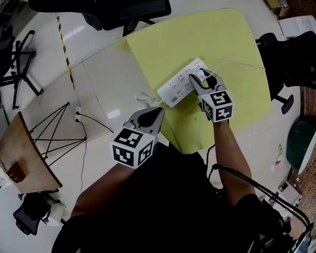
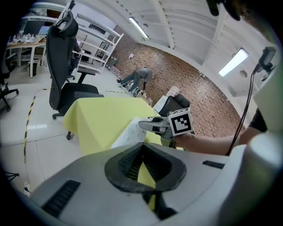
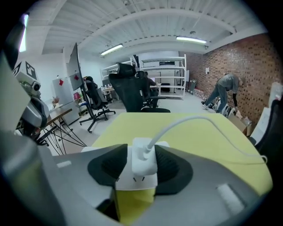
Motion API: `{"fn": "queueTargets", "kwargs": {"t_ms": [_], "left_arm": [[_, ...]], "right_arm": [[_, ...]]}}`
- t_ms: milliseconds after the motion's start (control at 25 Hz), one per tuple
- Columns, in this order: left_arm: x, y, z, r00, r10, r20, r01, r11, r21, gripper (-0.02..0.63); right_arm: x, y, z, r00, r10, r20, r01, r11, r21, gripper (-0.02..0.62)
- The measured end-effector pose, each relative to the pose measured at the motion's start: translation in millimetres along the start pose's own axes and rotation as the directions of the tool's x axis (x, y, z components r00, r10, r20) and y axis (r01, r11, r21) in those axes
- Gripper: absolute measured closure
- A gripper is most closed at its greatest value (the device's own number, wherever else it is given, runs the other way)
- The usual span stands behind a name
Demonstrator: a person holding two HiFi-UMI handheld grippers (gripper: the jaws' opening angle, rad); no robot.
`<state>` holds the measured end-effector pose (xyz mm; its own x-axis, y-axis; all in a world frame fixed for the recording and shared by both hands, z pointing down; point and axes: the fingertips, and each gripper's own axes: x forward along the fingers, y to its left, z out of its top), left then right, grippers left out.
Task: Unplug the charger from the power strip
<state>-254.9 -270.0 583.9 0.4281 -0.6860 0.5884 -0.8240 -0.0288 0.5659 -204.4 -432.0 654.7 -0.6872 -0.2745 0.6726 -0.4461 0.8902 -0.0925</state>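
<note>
A white power strip [image 1: 177,86] lies slantwise on the table's yellow cloth [image 1: 197,34]. A white charger [image 1: 197,76] is plugged into its right end, and a white cable [image 1: 237,62] runs off to the right. My right gripper [image 1: 199,74] straddles the charger. In the right gripper view the charger [image 3: 143,161] stands between the pads of the right gripper [image 3: 142,152] on the strip's end [image 3: 132,178], with a thin gap on its left side. My left gripper [image 1: 157,112] hovers at the cloth's near-left edge, shut and empty; in its own view the left gripper [image 2: 142,148] faces the strip [image 2: 130,132].
A black office chair [image 1: 123,10] stands beyond the table and another one [image 1: 291,54] to its right. A black wire stand [image 1: 49,133] and a floor cable [image 1: 79,116] are on the left. A person [image 2: 137,79] bends over far off.
</note>
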Motion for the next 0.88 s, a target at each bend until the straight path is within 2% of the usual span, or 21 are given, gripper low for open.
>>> {"fn": "queueTargets", "kwargs": {"t_ms": [120, 440, 640, 880], "left_arm": [[-1.3, 1.1, 1.6, 1.000, -0.014, -0.003, 0.014, 1.000, 0.007, 0.600], [-14.3, 5.4, 12.1, 1.000, -0.023, 0.020, 0.023, 1.000, 0.015, 0.600], [-22.2, 4.4, 12.9, 0.999, -0.036, 0.029, 0.035, 0.999, 0.026, 0.600], [-17.1, -8.7, 15.6, 0.996, -0.085, 0.018, 0.084, 0.995, 0.057, 0.600]], "right_arm": [[-1.7, -0.9, -0.5, 0.999, -0.026, -0.019, 0.027, 1.000, 0.003, 0.446], [-18.9, -9.7, 17.8, 0.995, -0.097, 0.010, 0.096, 0.995, 0.035, 0.454], [-32.3, -2.7, 21.8, 0.996, -0.088, 0.022, 0.085, 0.991, 0.100, 0.454], [-58.4, 9.5, -0.5, 0.997, -0.076, -0.003, 0.075, 0.977, 0.202, 0.454]]}}
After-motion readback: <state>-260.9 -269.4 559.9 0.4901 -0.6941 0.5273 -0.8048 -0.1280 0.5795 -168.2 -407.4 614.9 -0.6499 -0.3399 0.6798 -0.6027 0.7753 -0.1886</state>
